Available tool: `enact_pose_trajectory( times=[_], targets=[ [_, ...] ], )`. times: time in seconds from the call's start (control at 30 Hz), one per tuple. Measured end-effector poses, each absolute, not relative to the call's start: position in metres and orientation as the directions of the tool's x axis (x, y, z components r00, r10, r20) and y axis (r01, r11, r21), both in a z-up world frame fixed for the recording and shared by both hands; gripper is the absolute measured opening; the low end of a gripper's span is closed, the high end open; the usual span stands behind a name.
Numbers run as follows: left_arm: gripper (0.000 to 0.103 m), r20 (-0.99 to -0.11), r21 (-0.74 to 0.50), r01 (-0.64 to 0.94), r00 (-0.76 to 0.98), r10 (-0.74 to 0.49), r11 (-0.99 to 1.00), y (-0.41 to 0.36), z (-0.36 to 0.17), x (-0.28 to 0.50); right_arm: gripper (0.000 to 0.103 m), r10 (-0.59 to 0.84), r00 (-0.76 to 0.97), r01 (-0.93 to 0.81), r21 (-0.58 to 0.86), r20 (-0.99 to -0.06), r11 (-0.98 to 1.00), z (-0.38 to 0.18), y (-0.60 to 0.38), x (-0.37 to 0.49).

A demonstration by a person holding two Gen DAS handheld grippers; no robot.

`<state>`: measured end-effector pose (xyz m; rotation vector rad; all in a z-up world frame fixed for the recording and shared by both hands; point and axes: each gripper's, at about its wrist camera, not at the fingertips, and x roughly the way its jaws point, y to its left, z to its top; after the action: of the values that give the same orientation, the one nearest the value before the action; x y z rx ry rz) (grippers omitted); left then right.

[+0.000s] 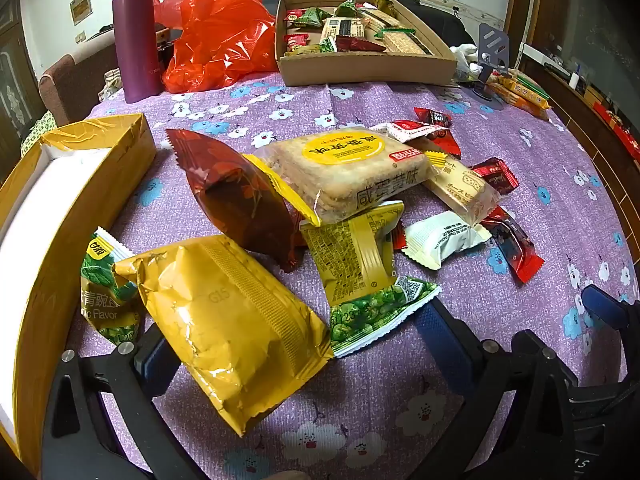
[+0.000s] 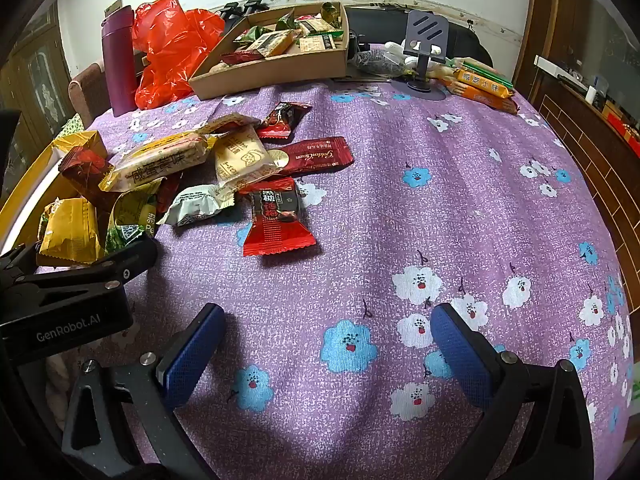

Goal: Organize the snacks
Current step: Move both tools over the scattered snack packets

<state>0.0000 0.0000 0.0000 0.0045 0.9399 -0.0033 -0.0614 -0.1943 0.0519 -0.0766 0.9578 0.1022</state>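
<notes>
Gold, crinkled and puffy, one sealed pouch point(image 1: 232, 328) lies on the bench point(image 2: 400, 208) between the spread fingers of the left claw point(image 1: 304, 340), unclamped. Beyond it snacks point(image 1: 360, 200) overlap, too heaped to count. Two boxes: one yellow point(image 1: 80, 200), cut off left; one cardboard point(image 1: 360, 64), far ahead. Right claw point(image 2: 324, 344) gapes over bare cloth.

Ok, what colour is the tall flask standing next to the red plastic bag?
The flask is purple, clearest in the left wrist view.

"genrobot.ai" on left tool point(image 2: 86, 280)
</notes>
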Motion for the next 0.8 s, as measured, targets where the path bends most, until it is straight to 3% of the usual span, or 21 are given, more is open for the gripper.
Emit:
enact_pose_trajectory(
  times=[0.4, 0.8],
  targets=[
    [0.103, -0.809, 0.002, 0.006, 0.588, -0.002, 1.000, 0.000, 0.000, 0.000, 0.103, 0.053, 0.572, -0.121, -0.020, -0.819, 0.992, 0.052, -0.194, -0.061],
    [0.103, -0.866, 0.002, 0.122, 0.496, -0.059, 0.992, 0.005, 0.003, -0.016, 0.103, 0.052, 0.525, -0.114, -0.010, -0.849, 0.993, 0.053, -0.196, -0.053]
  ],
)
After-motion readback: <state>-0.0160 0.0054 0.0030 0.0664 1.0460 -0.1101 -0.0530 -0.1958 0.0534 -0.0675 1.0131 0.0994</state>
